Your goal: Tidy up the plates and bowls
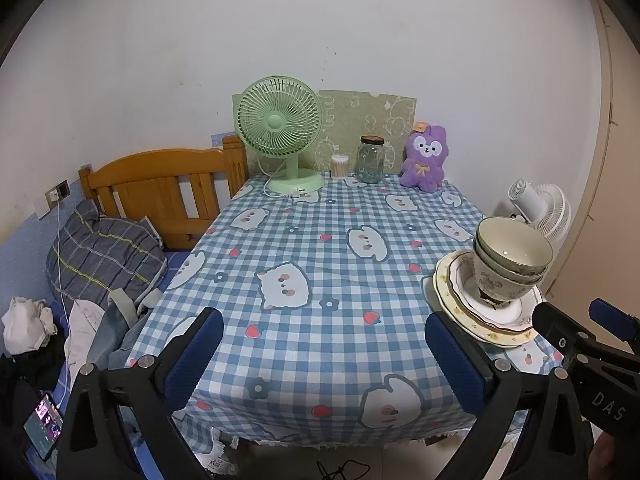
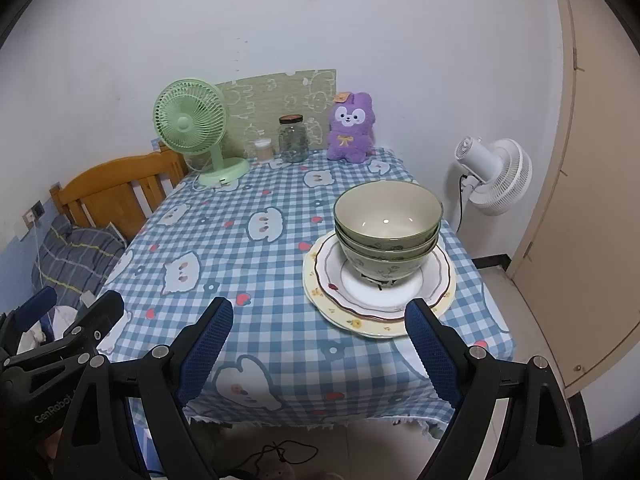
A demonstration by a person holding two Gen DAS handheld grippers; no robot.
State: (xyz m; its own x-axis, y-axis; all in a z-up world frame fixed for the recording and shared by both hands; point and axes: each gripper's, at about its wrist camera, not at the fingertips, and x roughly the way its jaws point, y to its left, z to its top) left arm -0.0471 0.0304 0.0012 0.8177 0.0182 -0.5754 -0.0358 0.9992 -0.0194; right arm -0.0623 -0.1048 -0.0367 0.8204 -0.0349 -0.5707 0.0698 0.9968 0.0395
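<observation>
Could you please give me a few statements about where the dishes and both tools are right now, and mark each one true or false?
1. The bowls are nested and stand on the stacked plates. True.
2. The right tool is shut on a bowl. False: it is open and holds nothing.
3. The left tool is open, at the near table edge. True.
4. The plates lie in the middle of the table. False: they sit near its right front corner.
5. The green fan stands at the far end of the table. True.
</observation>
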